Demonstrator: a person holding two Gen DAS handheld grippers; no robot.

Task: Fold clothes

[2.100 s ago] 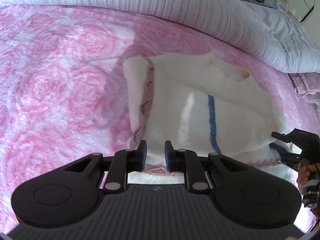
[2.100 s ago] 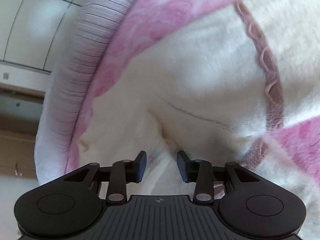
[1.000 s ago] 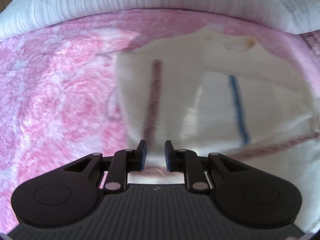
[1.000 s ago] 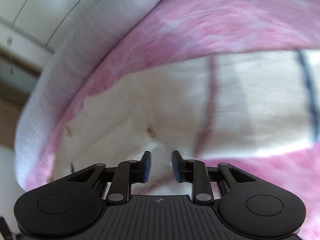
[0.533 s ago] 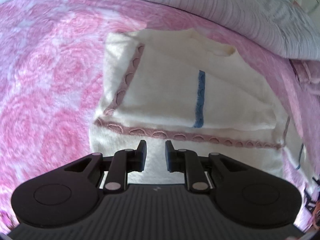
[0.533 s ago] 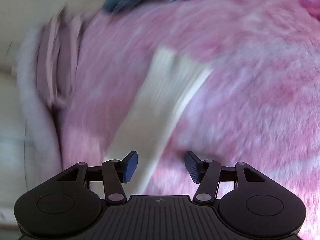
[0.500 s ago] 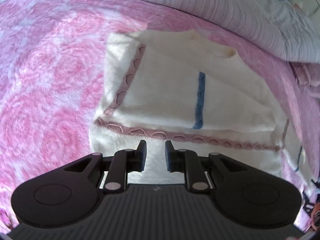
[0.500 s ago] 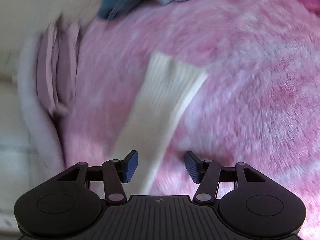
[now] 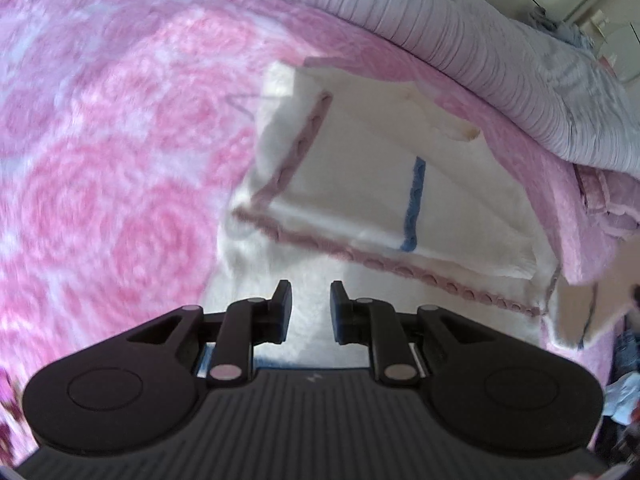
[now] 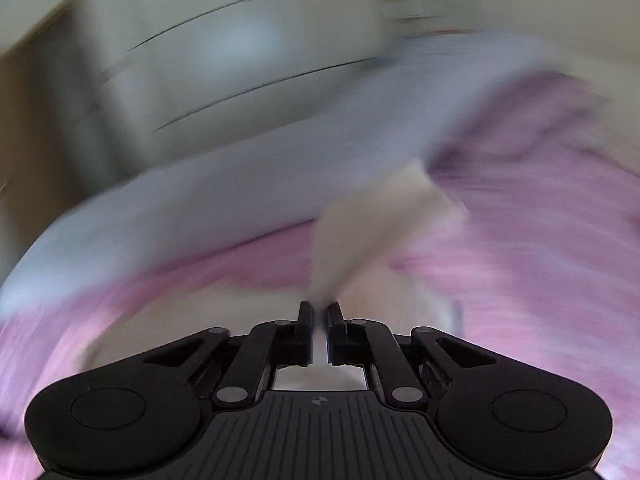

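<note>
Right gripper (image 10: 319, 314) has clamped the cream sleeve (image 10: 372, 232); left gripper (image 9: 310, 300) gapes.

Pink rose-patterned blanket (image 9: 100, 168) across the bed, striped pale quilt (image 9: 460, 36) bunched behind it (daylit); blurred pale paneled wall (image 10: 224, 52) beyond.

A home bedroom — a bed with a pink rose-patterned blanket (image 9: 120, 160) and striped duvet (image 9: 480, 40).
</note>
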